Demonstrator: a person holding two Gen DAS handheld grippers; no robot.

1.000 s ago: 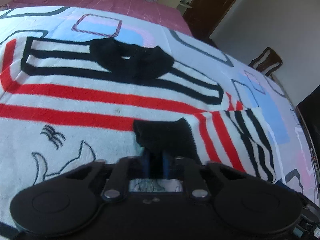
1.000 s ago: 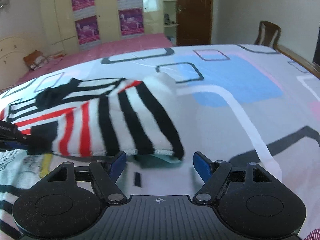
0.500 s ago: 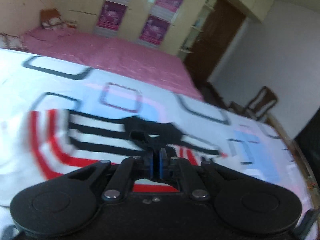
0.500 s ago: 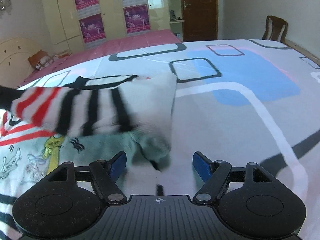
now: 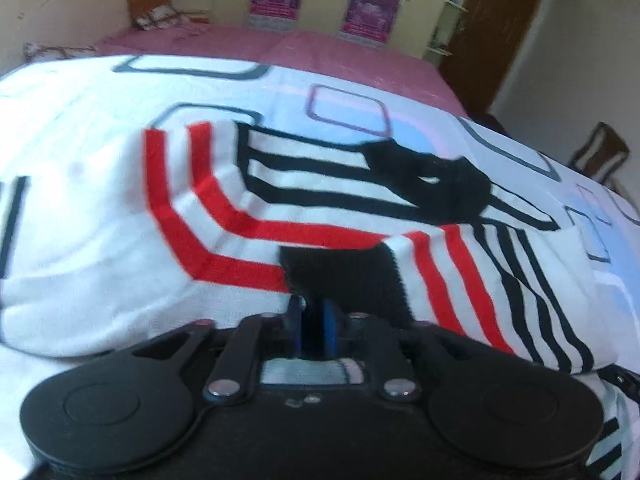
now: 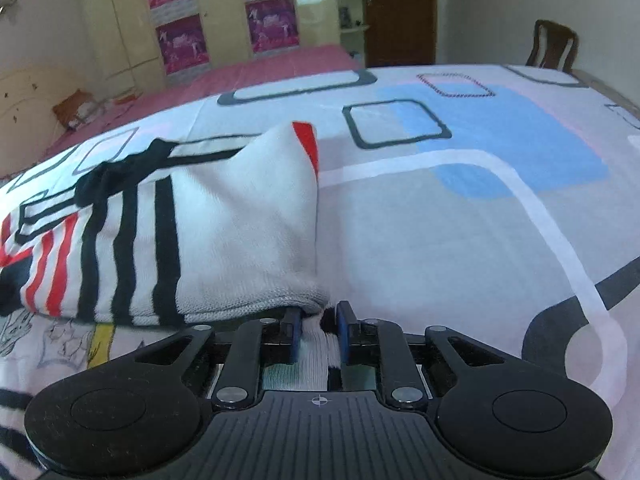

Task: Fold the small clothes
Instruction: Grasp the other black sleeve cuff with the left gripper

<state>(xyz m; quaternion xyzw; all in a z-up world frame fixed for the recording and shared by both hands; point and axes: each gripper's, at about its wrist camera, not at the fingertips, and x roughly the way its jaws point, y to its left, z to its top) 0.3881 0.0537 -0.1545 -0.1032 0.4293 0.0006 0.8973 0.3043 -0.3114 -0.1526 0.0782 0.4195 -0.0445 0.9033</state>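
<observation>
Sleeve fold under way: my left gripper (image 5: 314, 330) just eased narrow at sweater (image 5: 320, 216) cuff; right gripper (image 6: 318, 334) just closed, pinching hem; next, lift hem over

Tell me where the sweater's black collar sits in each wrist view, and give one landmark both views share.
Left wrist view: the black collar lies right of centre in the upper half, on the striped sweater beyond the gripper.
Right wrist view: the black collar is at the left, at mid height, behind the folded-over sleeve.
Shared landmark: the dark brown door at the far wall, upper right in the left wrist view, top centre-right in the right wrist view.
</observation>
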